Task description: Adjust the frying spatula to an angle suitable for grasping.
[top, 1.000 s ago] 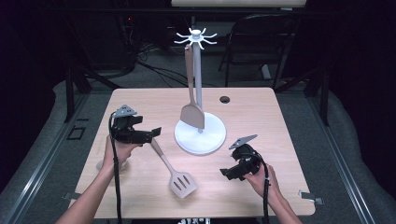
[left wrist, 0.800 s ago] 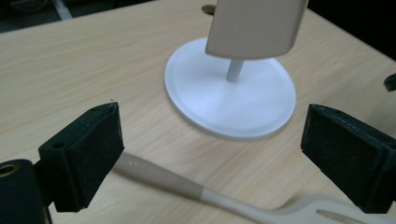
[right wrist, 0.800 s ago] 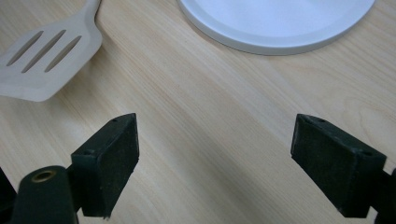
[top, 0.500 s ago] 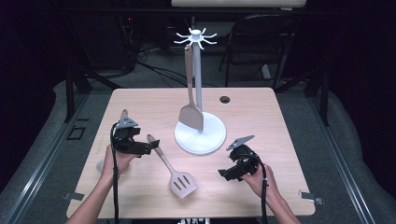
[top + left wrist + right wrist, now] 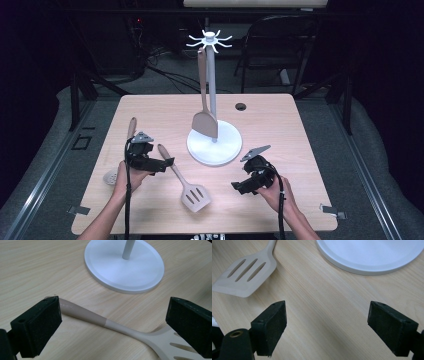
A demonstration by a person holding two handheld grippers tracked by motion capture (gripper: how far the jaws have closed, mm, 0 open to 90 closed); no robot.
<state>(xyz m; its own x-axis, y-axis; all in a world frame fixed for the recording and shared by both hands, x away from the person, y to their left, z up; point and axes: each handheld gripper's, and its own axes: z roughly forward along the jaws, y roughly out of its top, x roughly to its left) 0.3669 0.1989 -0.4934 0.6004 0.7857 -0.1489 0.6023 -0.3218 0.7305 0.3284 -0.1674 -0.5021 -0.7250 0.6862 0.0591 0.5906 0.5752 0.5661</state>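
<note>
A beige slotted spatula lies flat on the wooden table, its handle pointing to the back left. My left gripper hovers low over that handle. In the left gripper view the jaws stand wide apart and have just been opening. The spatula handle lies on the table between them, and neither pad presses on it. My right gripper rests open near the front right, over bare wood. A solid spatula hangs from the white hook stand.
A third utensil with a wooden handle lies at the left, its pale head beside my left hand. The stand's round base sits just beyond the left gripper. The slotted head lies ahead of the right gripper. A small dark hole marks the table's back.
My left gripper has sunk toward the table and closer to the slotted spatula's handle. The right gripper has stayed where it was.
</note>
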